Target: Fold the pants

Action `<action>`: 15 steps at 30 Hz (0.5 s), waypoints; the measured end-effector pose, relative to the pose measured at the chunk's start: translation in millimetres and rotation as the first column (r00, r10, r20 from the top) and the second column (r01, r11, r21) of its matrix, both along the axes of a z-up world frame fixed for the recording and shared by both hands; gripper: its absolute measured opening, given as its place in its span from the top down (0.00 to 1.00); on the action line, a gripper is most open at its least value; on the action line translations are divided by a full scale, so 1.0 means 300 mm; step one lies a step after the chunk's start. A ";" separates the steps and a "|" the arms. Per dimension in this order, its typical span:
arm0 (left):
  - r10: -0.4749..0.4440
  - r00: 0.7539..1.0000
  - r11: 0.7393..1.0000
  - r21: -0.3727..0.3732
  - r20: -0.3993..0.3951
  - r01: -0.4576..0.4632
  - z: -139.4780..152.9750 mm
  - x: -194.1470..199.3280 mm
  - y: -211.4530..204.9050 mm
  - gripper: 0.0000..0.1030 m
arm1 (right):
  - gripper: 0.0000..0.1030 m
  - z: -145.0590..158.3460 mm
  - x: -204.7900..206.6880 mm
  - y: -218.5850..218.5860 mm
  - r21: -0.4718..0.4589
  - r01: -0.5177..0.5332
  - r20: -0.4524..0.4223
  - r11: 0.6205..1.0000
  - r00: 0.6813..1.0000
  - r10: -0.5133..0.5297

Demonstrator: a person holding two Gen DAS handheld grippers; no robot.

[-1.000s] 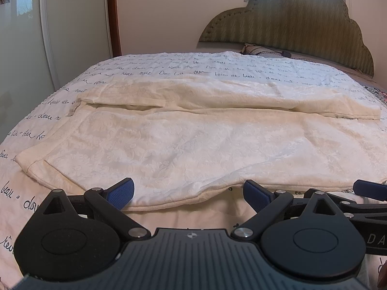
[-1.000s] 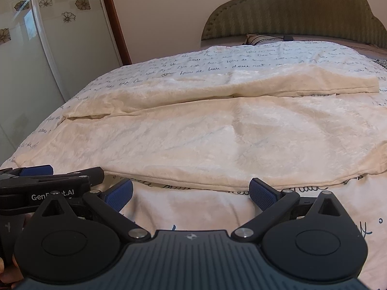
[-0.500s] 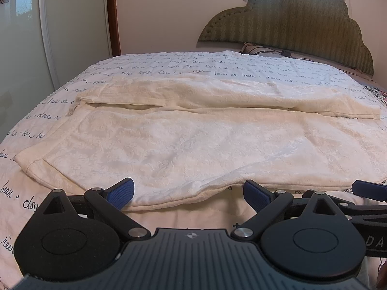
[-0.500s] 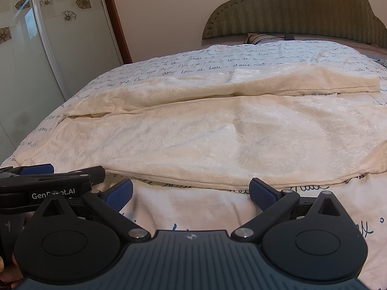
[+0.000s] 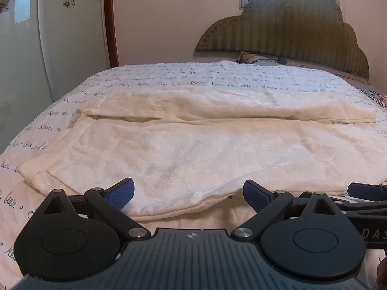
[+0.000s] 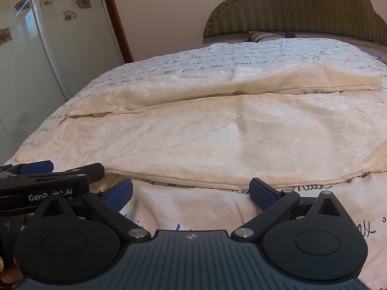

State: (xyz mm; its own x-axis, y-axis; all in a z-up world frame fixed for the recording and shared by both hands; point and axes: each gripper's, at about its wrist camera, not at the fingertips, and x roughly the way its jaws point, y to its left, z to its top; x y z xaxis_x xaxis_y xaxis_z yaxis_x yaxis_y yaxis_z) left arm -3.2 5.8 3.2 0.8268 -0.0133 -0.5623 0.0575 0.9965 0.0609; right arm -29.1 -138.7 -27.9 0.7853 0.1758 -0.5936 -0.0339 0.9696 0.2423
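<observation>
Pants: cream pants (image 5: 193, 152) lie spread flat across the middle of both frames, on the script-printed bedspread (image 5: 217, 77). One leg runs along the far side in the upper middle, the other fills the centre nearer the cameras.
Left end of garment: at the left of the left wrist view a hemmed band shows, waistband or cuff I cannot say for sure through the fisheye.
Left gripper: left gripper (image 5: 188, 194) sits at the bottom centre of its own view, fingers spread wide and empty, the near edge of the pants lying just between and ahead of the blue pads.
Right gripper: right gripper (image 6: 191, 193) is at the bottom centre of its view, also released and holding nothing, just short of the near edge; the left tool shows at its lower left.
Handling: judged soft, plush, light and limp; it will sag and drag rather than hold shape, and the thick pile may bunch.
Where to grip: likely the near long edge, one gripper towards each end, pinching both layers so the leg lifts evenly over the far one.
Risk: catching the bedspread with the fabric.
</observation>
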 end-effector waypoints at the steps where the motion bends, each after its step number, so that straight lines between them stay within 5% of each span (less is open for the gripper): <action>1: 0.002 1.000 1.000 0.004 0.015 -0.002 0.013 0.001 0.004 0.05 | 0.00 0.009 0.009 -0.002 -0.003 0.002 -0.003 1.000 1.000 -0.002; 10: 0.065 0.995 0.998 -0.001 0.082 -0.065 0.089 0.089 0.107 0.05 | 0.00 0.109 0.120 0.002 -0.060 -0.061 0.072 0.996 0.995 0.065; 15: 0.167 0.984 0.986 0.010 0.069 -0.168 0.070 0.171 0.209 0.05 | 0.00 0.157 0.215 0.046 -0.190 -0.150 0.163 0.970 0.970 0.182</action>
